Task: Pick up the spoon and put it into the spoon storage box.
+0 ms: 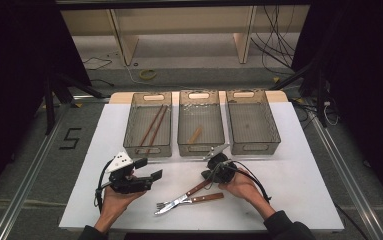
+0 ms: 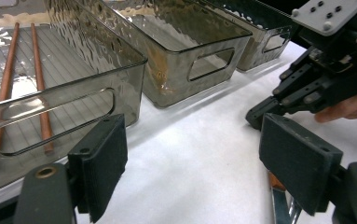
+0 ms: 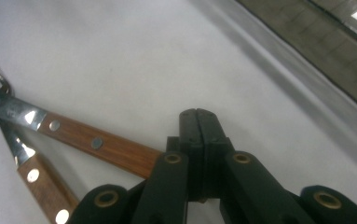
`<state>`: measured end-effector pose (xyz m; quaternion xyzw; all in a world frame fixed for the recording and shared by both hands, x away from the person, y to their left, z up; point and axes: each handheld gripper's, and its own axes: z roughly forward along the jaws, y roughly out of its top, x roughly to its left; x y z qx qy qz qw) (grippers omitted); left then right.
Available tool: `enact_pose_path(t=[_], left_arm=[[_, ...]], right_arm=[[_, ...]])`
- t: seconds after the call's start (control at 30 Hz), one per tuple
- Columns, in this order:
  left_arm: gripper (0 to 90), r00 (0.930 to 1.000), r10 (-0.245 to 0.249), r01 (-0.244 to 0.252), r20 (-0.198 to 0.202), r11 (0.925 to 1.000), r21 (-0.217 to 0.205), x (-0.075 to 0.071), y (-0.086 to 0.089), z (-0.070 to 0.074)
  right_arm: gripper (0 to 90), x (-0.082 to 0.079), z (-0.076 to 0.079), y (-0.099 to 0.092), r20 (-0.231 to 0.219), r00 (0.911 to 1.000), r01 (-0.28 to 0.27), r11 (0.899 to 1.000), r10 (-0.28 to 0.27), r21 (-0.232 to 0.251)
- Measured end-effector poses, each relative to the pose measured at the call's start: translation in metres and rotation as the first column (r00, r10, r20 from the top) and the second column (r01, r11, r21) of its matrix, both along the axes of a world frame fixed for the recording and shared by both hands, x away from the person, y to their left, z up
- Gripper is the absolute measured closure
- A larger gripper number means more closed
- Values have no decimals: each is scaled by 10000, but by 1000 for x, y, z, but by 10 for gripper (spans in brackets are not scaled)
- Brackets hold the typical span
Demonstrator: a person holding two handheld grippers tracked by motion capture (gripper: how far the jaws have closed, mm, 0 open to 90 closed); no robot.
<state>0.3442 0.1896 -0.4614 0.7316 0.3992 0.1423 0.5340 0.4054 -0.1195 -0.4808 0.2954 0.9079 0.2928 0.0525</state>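
High view: right hand-held gripper (image 1: 208, 176) shut on knife (image 1: 186, 193) handle end.

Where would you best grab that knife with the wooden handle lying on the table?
Probably by the wooden handle, near its free end and from above. The knife lies flat, its blade crossing the fork, so the blade end is crowded. The right claw, shut, sits at that handle end; the pads would best close across its narrow sides.

Knife (image 3: 97, 144) and fork (image 3: 41, 182): riveted brown wood handles, satin; polished metal blades. Three bins (image 1: 147, 124): smoky translucent plastic, textured, glossy. Chopsticks (image 2: 6, 79): reddish wood. Table cover (image 1: 289, 190): white, matt. Gripper pads (image 2: 104, 163): rough black foam.
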Motion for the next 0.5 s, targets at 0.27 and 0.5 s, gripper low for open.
enact_pose_path(t=[0.27,0.5], left_arm=[[229,10000,92,-92,27,10000,-36,-1,2,0],[228,10000,79,-79,-4,10000,-20,-2,2,-1]], right_arm=[[900,-18,3,-11,-268,9996,61,9998,-67,-208],[900,-35,4,-20,-456,9988,139,9995,-151,-269]])
